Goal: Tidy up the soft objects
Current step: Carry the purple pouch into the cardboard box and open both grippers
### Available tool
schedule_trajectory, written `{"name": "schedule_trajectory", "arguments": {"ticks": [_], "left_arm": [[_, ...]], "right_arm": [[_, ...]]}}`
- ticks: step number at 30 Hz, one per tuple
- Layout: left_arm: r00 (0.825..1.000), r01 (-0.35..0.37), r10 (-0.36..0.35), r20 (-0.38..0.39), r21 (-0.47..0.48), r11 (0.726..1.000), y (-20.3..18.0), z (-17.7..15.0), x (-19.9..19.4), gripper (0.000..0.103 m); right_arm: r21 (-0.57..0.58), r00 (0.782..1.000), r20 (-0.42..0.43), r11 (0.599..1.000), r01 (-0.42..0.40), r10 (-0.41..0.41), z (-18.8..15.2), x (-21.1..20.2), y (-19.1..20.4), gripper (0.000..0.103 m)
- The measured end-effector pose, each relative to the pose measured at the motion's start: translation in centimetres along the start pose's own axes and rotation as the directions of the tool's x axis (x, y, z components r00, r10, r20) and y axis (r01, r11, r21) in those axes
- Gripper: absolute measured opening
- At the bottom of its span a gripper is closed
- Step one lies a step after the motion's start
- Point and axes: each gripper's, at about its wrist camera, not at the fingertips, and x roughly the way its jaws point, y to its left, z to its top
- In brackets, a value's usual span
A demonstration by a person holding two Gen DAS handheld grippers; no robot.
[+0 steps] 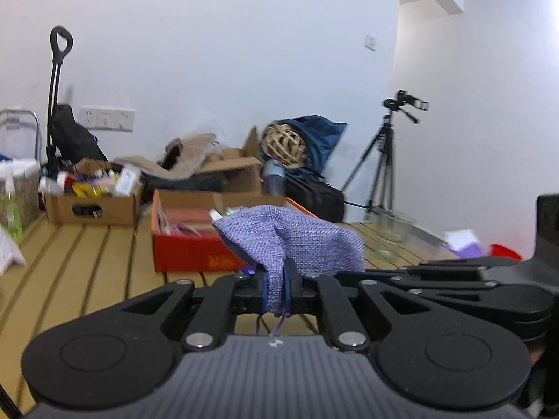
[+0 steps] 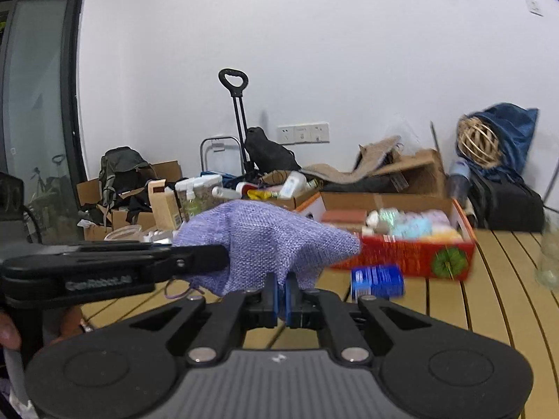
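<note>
Left wrist view, far left: spray bottle (image 1: 10,209) with greenish liquid at the surface edge. Next right, an open cardboard box (image 1: 92,206) crammed with bottles and packets, a black trolley handle (image 1: 57,80) rising behind it against the white wall. Slatted tan surface (image 1: 87,265) runs across the frame.

Centre: red box (image 1: 188,244), open top, holding flat packets. Just in front of it, the purple woven pouch (image 1: 293,241), lifted off the surface. Left tongs (image 1: 276,288) clamped together on the pouch's gathered neck; drawstring ends hang below the blue pads. Pouch body bulges up and to the right.

Right of centre: the right tongs (image 1: 367,272) come in from the right edge, lying sideways, tip meeting the pouch's lower right side. Beyond, a clear glass jar (image 1: 391,234), blurred. Tripod with camera (image 1: 384,160) stands by the far wall.

Right wrist view, left side: the left tongs (image 2: 223,258) reach in from the left, tip against the pouch (image 2: 265,244). Centre: right tongs (image 2: 282,300) pinched on a fold of the pouch's lower edge, blue pads nearly together with cloth between. Right: small blue packet (image 2: 377,281), blurred, just beside the red box (image 2: 401,251), which holds pale soft items. Wicker ball (image 2: 480,143) at far right.
</note>
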Motion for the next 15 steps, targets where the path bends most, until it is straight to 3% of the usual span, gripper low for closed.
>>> {"name": "schedule_trajectory", "arguments": {"ticks": [5, 9, 13, 15], "left_arm": [[0.998, -0.056, 0.056, -0.042, 0.002, 0.998, 4.6, 4.8, 8.7, 0.009], [0.987, -0.108, 0.106, -0.117, -0.012, 0.994, 8.2, 8.3, 17.5, 0.009], [0.967, -0.139, 0.133, -0.219, -0.011, 0.990, 10.3, 8.9, 25.3, 0.009], [0.953, -0.129, 0.116, -0.278, -0.028, 0.991, 10.9, 8.4, 28.7, 0.009]], "right_arm": [[0.065, 0.993, -0.064, 0.994, -0.091, 0.095, 5.8, 9.5, -4.8, 0.004], [0.125, 0.982, -0.153, 0.988, -0.094, 0.113, 9.4, 18.8, -9.0, 0.004], [0.344, 0.943, -0.270, 0.934, -0.092, 0.192, 9.5, 28.7, -14.7, 0.004], [0.392, 0.934, -0.325, 0.920, -0.012, 0.151, 8.7, 31.6, -16.8, 0.004]]}}
